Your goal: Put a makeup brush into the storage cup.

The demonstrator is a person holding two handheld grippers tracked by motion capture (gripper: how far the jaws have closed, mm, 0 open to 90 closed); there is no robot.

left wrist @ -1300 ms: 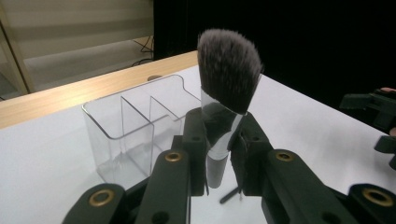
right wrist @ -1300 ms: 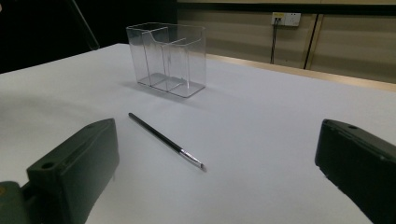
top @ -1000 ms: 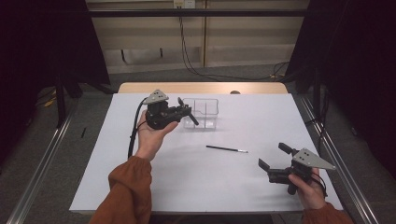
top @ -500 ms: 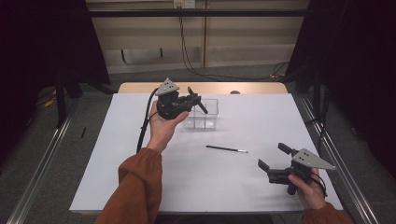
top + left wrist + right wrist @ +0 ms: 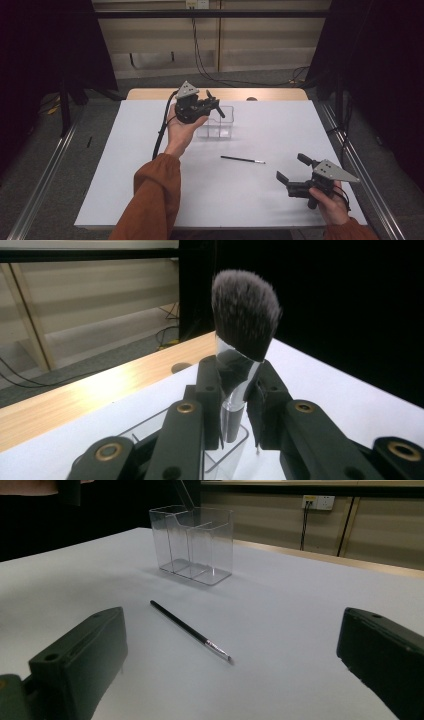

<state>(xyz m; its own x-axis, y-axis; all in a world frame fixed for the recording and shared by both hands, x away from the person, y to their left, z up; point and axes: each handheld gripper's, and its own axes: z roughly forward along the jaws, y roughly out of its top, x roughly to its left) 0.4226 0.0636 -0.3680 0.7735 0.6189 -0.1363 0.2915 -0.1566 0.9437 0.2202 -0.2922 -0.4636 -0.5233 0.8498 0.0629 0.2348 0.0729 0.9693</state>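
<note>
My left gripper (image 5: 214,103) is held above the far middle of the white table, shut on a makeup brush (image 5: 244,315) with a fluffy dark head, silver ferrule and clear handle. The jaws clamp its ferrule and handle; the head points up and the handle end hangs over a clear two-compartment box (image 5: 220,462). That box (image 5: 222,131) stands just right of the left hand. A thin black brush (image 5: 242,160) lies flat on the table, and in the right gripper view this thin brush (image 5: 190,627) lies in front of the box (image 5: 192,542). My right gripper (image 5: 294,168) rests open near the front right, nothing between its jaws.
A wooden strip (image 5: 270,94) with a small round grommet (image 5: 251,99) runs along the table's far edge. Metal rails (image 5: 45,175) flank the table on both sides. Cables trail across the floor behind. The white table top (image 5: 125,170) is bare at the left and front.
The left hand has carried the fluffy brush to the right and farther from the person, up to the clear box. The right gripper has not moved.
</note>
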